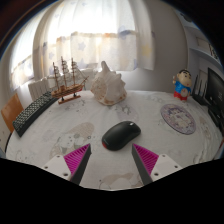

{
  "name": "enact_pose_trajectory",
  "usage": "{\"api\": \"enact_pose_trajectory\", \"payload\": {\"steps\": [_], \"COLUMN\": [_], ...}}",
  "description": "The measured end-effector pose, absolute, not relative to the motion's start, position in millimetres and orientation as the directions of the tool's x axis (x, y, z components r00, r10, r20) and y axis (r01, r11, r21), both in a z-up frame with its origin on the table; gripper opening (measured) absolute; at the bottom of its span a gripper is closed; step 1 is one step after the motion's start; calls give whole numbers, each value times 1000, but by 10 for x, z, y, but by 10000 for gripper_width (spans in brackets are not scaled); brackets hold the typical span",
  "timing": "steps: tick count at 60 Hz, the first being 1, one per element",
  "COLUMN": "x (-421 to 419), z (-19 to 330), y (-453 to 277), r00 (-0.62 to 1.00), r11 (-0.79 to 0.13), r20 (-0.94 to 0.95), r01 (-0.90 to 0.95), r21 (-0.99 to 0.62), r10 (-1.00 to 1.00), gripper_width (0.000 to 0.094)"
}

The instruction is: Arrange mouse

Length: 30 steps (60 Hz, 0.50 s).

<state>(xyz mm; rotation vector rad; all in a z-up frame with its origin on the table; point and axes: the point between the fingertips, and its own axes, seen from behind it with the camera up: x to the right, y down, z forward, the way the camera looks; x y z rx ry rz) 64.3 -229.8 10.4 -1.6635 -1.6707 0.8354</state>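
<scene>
Mouse [121, 135] on table [60, 140], just ahead of spread fingers [77, 158], untouched.

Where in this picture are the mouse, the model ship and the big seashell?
mouse [121, 135], gripper view, middle of its black back, just ahead of the open fingers.
model ship [67, 80], gripper view, its masts and rigging.
seashell [107, 86], gripper view, its pale central body.

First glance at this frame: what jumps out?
The glossy black computer mouse lies on the pale round table, just ahead of the open tongs. Beyond it stands a large cream conch shell, with a wooden model sailing ship beside it, before the bright curtained window.
</scene>
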Motion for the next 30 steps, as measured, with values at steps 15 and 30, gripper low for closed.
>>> {"api": "enact_pose_trajectory", "payload": {"steps": [15,30], "x": [97,-331], "z": [-93,-109], "y": [-2198,-2219], "r00": [36,12], "r11": [-44,-35], "r20": [-28,-36], "r01": [619,626], "r21": [-785,-779], "r10": [999,999], "gripper_width": [859,861]}}
